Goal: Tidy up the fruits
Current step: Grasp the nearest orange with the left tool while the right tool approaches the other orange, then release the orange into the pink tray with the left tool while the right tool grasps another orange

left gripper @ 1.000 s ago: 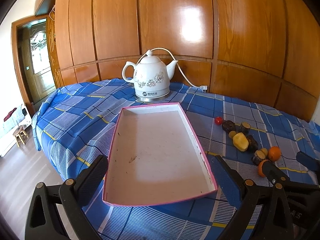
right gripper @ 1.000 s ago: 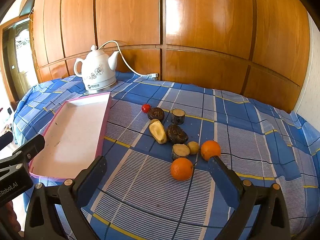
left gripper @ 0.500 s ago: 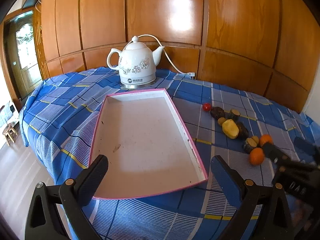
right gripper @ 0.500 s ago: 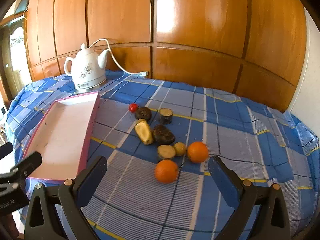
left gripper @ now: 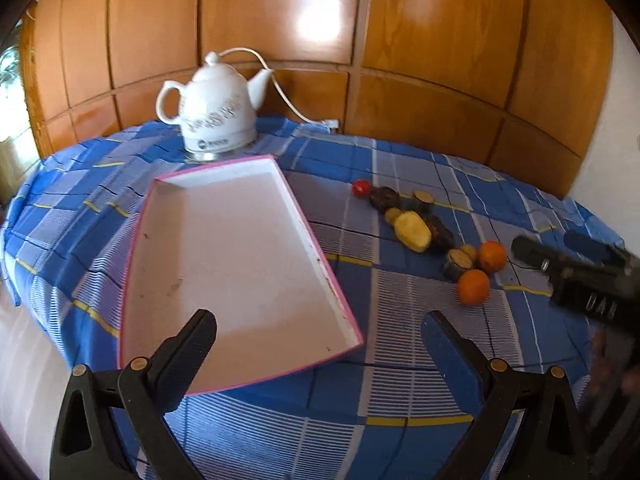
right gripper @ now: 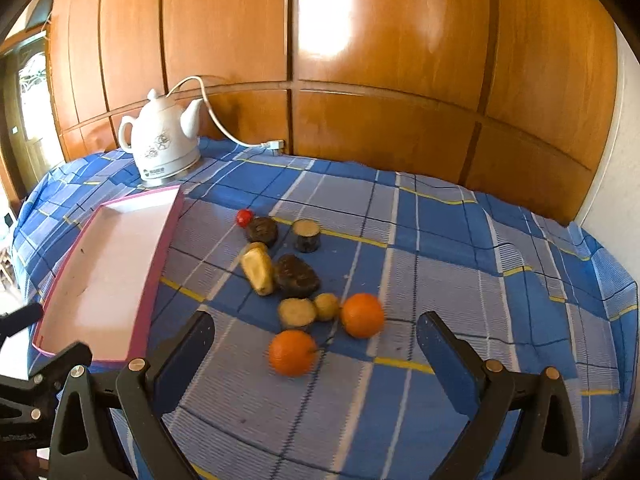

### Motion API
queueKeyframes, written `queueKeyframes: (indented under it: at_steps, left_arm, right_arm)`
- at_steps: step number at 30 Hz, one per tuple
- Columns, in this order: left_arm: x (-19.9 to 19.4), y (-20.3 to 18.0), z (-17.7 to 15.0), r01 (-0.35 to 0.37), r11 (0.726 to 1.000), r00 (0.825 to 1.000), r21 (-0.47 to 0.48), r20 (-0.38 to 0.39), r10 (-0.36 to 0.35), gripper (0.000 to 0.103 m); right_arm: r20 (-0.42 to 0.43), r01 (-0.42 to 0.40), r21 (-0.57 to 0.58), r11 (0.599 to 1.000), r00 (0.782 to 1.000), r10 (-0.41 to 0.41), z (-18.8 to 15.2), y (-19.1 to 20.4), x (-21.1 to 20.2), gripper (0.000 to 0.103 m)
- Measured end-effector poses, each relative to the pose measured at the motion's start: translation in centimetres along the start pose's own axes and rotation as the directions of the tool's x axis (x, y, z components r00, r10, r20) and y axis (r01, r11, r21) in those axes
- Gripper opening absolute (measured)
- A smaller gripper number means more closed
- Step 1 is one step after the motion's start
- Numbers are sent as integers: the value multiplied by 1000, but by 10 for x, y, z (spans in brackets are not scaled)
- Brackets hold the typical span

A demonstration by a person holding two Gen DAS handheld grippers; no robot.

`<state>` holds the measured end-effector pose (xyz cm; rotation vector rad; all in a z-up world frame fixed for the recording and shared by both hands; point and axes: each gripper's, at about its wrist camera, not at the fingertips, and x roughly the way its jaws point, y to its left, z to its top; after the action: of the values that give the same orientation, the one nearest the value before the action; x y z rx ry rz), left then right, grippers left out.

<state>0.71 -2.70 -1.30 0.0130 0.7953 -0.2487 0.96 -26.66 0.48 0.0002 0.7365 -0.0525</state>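
Note:
A pink-rimmed white tray (left gripper: 340, 292) (right gripper: 160, 256) lies bare on the blue checked tablecloth. To its right sit loose fruits: two oranges (right gripper: 292, 352) (right gripper: 362, 315), a yellow cut piece (right gripper: 258, 272), several dark brown pieces (right gripper: 298, 276) and a small red tomato (right gripper: 244, 217). My right gripper (right gripper: 316, 354) stands open just in front of the near orange (left gripper: 473, 287), holding nothing. Open and with nothing between its fingers, my left gripper (left gripper: 320, 350) hovers over the tray's near right corner. In the left wrist view the right gripper (left gripper: 572, 264) shows at the right edge.
A white ceramic kettle (left gripper: 218, 120) (right gripper: 164, 142) with a white cord (right gripper: 228, 136) stands behind the tray near the wood-panelled wall (right gripper: 360, 60). The table edge drops to the floor (left gripper: 24, 360) at the left. A doorway (right gripper: 28, 112) lies at far left.
Both grippers have swung rightward and moved in closer; the tray now sits further left in both views and the fruits loom larger. Nothing was picked up.

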Motion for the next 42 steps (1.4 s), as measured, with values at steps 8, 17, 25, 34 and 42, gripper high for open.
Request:
queueKeyframes:
  at_steps: [8,17,25,34,42]
  left_arm:
    - [13,-25,12,69,993,997,92,-27,-67,103]
    - [49,-72,22,219,968,964,124,-184,-194,90]
    - [81,-118,24,286,944,940,164,-241,-243,78]
    - [124,-145,24,294,938,923,186,-309,-228,52]
    - [125,-133,16,318,939,917,135,-296,-268,38]
  right_arm:
    - [-72,-9,21,1000,997,10,27,-62,18,100]
    - [-186,-54,179,982,979,88,23,-119,55,80]
    - [-184,-126,231,965,968,171,25,-120,57,79]
    - [-179,-155,270,951,962,207,27,-123,60,79]
    - [-247,-212,232,949,931,268,24,-106,77,58]
